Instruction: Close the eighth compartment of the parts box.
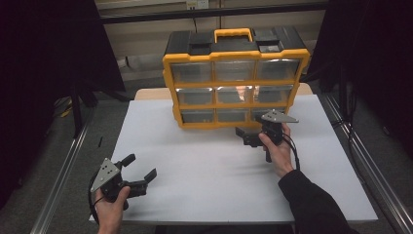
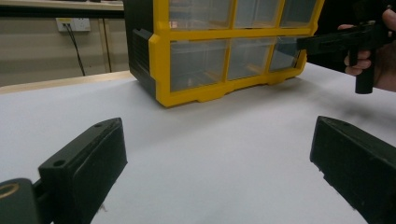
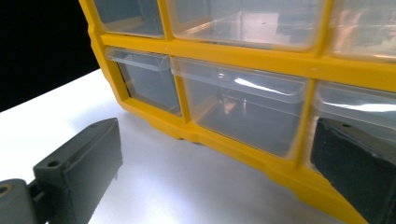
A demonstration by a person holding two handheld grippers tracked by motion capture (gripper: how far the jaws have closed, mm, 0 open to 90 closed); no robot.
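High view overhead; gripper views low, sharing organizer (image 1: pixel 235 78).

Dim room, drawer (image 3: pixel 261 88) glare, soft focus

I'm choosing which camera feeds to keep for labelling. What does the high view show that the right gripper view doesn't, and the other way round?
High view alone: the organizer's orange handle and black top, all nine drawers, both hands, the left gripper open low on the table, the floor around it.

Right gripper view alone: a close look at the bottom-row drawers with their clear front lips, between the right gripper's open jaws.

Both: the yellow organizer standing on the white table.
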